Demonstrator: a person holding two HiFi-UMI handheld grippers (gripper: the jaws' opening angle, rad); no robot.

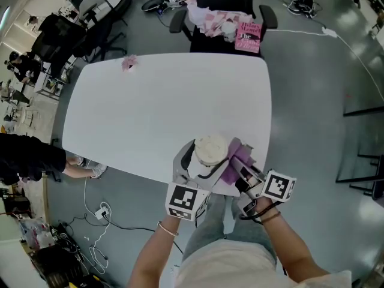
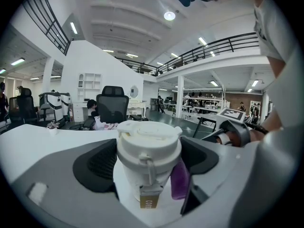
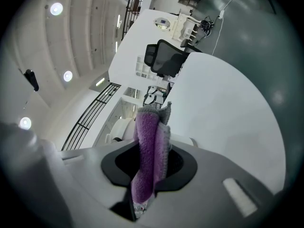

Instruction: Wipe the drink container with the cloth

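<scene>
With my left claw (image 1: 195, 170) grasping the lidded cup (image 2: 148, 148) firmly, my right claw (image 1: 243, 177), clenching the purple cloth (image 1: 237, 159), should rub snugly around its side.

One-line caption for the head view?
Left gripper grips the white drink container; right gripper holds a purple cloth at its side.

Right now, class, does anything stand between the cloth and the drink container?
Nothing visible does. The cloth, clamped in the right gripper, lies against the side of the drink container, which the left gripper holds.
</scene>
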